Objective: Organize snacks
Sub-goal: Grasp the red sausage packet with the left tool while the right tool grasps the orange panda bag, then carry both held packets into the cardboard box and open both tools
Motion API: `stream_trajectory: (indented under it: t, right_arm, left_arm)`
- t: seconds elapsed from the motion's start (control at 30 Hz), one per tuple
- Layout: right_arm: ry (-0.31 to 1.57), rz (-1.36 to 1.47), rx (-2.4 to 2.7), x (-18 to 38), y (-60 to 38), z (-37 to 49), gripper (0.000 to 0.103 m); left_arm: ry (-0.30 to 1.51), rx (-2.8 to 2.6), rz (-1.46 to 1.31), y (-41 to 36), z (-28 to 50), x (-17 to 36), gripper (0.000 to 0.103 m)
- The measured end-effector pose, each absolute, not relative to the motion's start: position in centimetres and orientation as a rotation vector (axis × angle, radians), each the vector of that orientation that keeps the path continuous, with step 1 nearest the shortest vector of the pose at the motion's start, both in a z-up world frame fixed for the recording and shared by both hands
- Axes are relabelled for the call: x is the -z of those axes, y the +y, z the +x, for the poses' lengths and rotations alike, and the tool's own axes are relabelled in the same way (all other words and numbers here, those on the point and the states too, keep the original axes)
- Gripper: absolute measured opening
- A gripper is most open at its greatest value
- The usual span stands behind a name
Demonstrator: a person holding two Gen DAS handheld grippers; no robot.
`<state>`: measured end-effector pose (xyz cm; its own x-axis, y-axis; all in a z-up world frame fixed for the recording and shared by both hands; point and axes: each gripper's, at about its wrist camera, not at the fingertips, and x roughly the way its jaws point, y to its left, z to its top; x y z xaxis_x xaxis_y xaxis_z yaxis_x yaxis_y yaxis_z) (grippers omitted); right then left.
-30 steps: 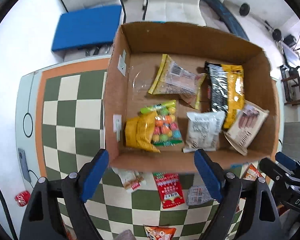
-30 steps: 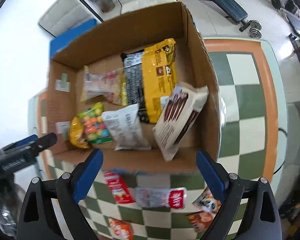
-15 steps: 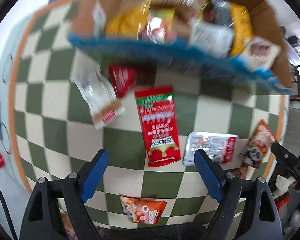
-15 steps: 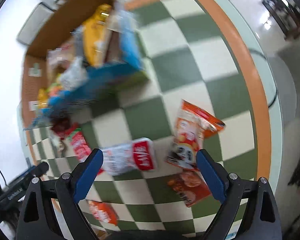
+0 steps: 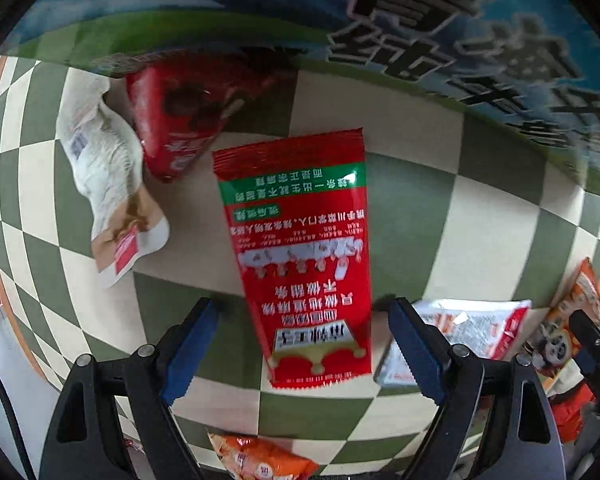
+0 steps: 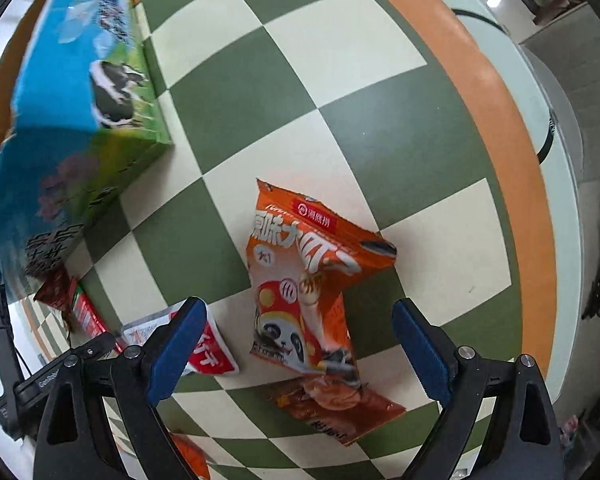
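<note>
My left gripper (image 5: 302, 344) is open, low over a long red snack packet (image 5: 300, 256) that lies between its fingers on the checkered table. My right gripper (image 6: 300, 344) is open over an orange panda snack bag (image 6: 308, 280), whose lower end lies between the fingers. The printed blue-green snack box (image 5: 380, 20) stands just beyond the red packet; it also shows in the right wrist view (image 6: 72, 112) at upper left.
A white pouch (image 5: 108, 184) and a dark red pouch (image 5: 176, 116) lie left of the red packet. A white-red packet (image 5: 468, 328) lies to its right, also in the right wrist view (image 6: 208, 344). A brown-orange packet (image 6: 336, 404) lies under the panda bag. The table's orange rim (image 6: 480, 92) curves at right.
Both grippers dropped from above the open box down close to the table. The left is now over the red packet, the right over the orange panda bag. Both stay open.
</note>
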<state>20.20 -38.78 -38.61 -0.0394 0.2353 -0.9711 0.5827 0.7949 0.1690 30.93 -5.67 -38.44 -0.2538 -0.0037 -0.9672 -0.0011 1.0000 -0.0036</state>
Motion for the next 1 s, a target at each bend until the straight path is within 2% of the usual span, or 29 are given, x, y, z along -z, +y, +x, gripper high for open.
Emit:
stream_trajectory:
  t: [0.1,0.13,0.17,0.23,0.27,0.3,0.37,0.57,0.7,1.0]
  right_arm:
    - [1.626,0.658,0.318,39.3,-38.8,20.3,0.096]
    - [1.627,0.652,0.317,39.4,-38.7,20.4,0.096]
    - [1.634,0.636,0.319,39.6,-38.5,20.4,0.096]
    - [1.641,0.61,0.327,39.8,-38.2,20.4,0.088]
    - [1.647,0.595,0.327,40.0,-37.8,20.6,0.07]
    - [1.662,0.565,0.337,40.2,-37.5,20.6,0.057]
    - [1.65,0.515,0.346,40.0,-36.6,20.7,0.051]
    - [1.624,0.503,0.306,39.2,-35.6,20.2,0.042]
    - [1.597,0.53,0.252,37.9,-34.7,19.7,0.041]
    - [1.534,0.586,0.065,32.2,-31.8,19.1,0.041]
  left_arm:
    - [1.785,0.012,0.007,-6.1,30.7,37.9,0.079]
    - [1.767,0.02,0.016,-6.3,30.5,37.6,0.069]
    - [1.756,0.025,0.023,-6.5,30.3,37.3,0.054]
    - [1.755,0.039,0.043,-7.0,30.1,36.8,0.048]
    - [1.757,0.042,0.043,-6.8,30.0,36.7,0.047]
    - [1.756,0.042,0.04,-6.7,29.9,36.6,0.045]
    - [1.755,0.043,0.035,-6.5,29.6,36.3,0.045]
    - [1.735,0.076,0.032,-4.9,27.9,35.4,0.044]
    - [1.707,0.111,0.04,-4.7,26.2,33.2,0.044]
    - [1.6,0.247,0.023,-4.8,23.9,24.8,0.044]
